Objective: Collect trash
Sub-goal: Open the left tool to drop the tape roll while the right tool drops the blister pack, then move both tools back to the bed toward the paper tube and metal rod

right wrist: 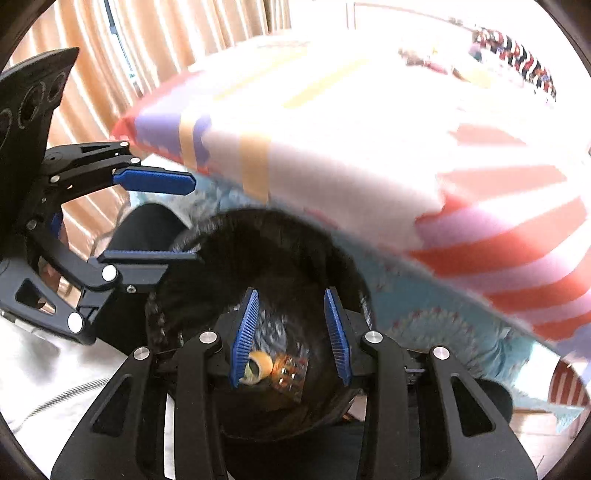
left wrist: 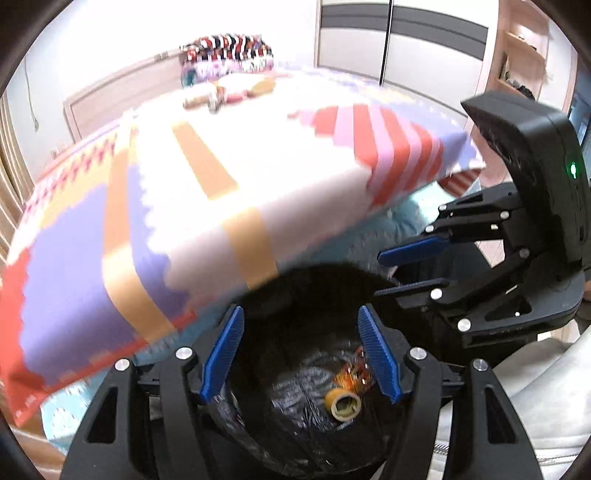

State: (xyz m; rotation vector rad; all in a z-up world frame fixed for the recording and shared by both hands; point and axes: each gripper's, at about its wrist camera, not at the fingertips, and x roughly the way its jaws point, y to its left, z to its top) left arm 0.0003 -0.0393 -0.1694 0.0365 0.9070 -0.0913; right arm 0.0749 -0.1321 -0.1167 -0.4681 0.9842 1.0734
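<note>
A black-lined trash bin (left wrist: 325, 280) stands beside the bed, seen from above in both views (right wrist: 280, 229). In it lie a yellow tape roll (left wrist: 342, 405) (right wrist: 256, 365) and an orange wrapper (left wrist: 356, 374) (right wrist: 290, 371). My left gripper (left wrist: 301, 354) is open and empty above the bin's mouth; it also shows at the left of the right wrist view (right wrist: 177, 218). My right gripper (right wrist: 291, 332) is open and empty over the bin; it shows at the right of the left wrist view (left wrist: 402, 269). More trash (left wrist: 218, 96) lies far back on the bed.
The bed (left wrist: 184, 177) has a blanket in red, purple, white and tan patterns, with a teal sheet (right wrist: 436, 321) under it. A folded patterned pile (left wrist: 229, 51) sits at the head. Curtains (right wrist: 147, 44) hang behind. A wardrobe (left wrist: 406, 33) and shelves (left wrist: 517, 48) stand beyond.
</note>
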